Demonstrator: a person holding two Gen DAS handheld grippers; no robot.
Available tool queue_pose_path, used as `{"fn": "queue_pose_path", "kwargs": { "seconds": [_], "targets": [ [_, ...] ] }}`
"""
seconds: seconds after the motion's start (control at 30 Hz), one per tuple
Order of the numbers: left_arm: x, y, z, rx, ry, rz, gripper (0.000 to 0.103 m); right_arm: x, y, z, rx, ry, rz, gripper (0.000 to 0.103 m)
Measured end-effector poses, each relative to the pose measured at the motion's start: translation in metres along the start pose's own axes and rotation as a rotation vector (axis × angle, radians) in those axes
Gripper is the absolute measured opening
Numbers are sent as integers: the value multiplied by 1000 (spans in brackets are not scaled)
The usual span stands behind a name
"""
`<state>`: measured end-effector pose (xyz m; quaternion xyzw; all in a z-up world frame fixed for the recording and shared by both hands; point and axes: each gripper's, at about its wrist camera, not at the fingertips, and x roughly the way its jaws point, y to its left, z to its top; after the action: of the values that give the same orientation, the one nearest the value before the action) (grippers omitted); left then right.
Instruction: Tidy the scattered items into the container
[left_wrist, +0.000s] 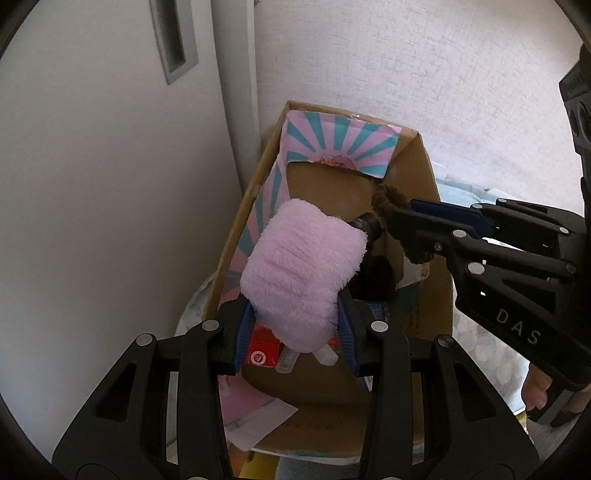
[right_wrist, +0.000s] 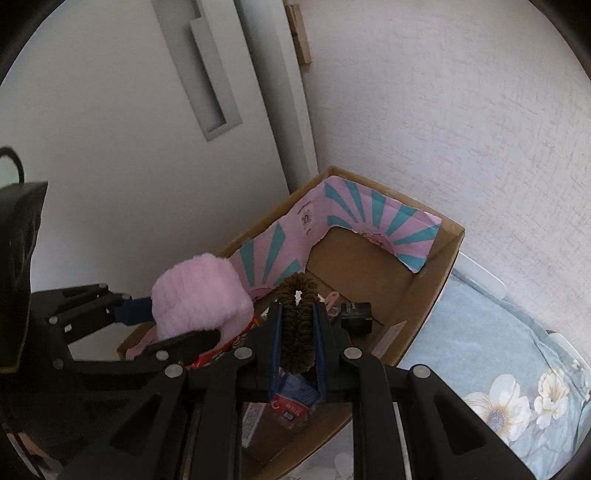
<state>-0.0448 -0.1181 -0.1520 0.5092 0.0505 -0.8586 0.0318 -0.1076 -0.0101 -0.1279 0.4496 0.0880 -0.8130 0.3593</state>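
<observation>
An open cardboard box (left_wrist: 424, 177) (right_wrist: 432, 291), lined with pink and teal striped paper, stands in a wall corner. My left gripper (left_wrist: 295, 295) is shut on a fluffy pink cloth (left_wrist: 303, 266) (right_wrist: 199, 299) and holds it above the box. My right gripper (right_wrist: 299, 310) (left_wrist: 388, 218) is shut on a brown coiled hair tie (right_wrist: 297, 325) (left_wrist: 384, 199) and holds it over the box's middle. Inside the box lie a red packet (left_wrist: 262, 349), a small black box (right_wrist: 356, 314) and other small items, partly hidden by the grippers.
A white door with a grey recessed handle (left_wrist: 171, 40) is close on the left. A textured white wall (left_wrist: 424, 55) is behind the box. A pale blue floral bedcover (right_wrist: 498, 369) lies to the right. Papers (left_wrist: 258, 421) lie at the box's near end.
</observation>
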Motion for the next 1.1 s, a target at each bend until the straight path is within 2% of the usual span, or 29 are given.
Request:
{"fn": "queue_pose_path", "kwargs": {
  "seconds": [0.03, 0.07, 0.1, 0.13, 0.17, 0.2, 0.23, 0.33, 0.47, 0.87, 1.1],
  "targets": [
    [3, -4, 1, 4, 2, -3, 39, 2, -3, 0, 4, 2, -3, 15],
    [6, -7, 0, 3, 3, 2, 46, 7, -7, -2, 9, 5, -2, 15],
    [6, -7, 1, -4, 6, 3, 61, 10, -9, -3, 16, 11, 6, 18],
    [7, -7, 0, -9, 5, 0, 70, 11, -10, -4, 25, 17, 10, 31],
    [6, -7, 0, -14, 1, -2, 89, 12, -11, -4, 45, 25, 1, 52],
    [3, -7, 1, -16, -9, 2, 100, 12, -13, -4, 62, 25, -15, 62],
    [3, -10, 0, -12, -23, 6, 101, 8, -14, -4, 75, 15, -30, 72],
    [0, -17, 0, 20, -35, 21, 102, -2, -16, -4, 92, -19, -27, 76],
    [-2, -26, -1, 67, -39, 67, 102, -3, -18, -3, 94, -9, -52, 76],
    [-16, -18, -5, 17, -36, 67, 102, -14, -14, -9, 102, -20, -51, 76],
    [-18, -29, -2, 35, -7, 66, 102, -39, -20, -12, 132, -35, -101, 76]
  ]
}}
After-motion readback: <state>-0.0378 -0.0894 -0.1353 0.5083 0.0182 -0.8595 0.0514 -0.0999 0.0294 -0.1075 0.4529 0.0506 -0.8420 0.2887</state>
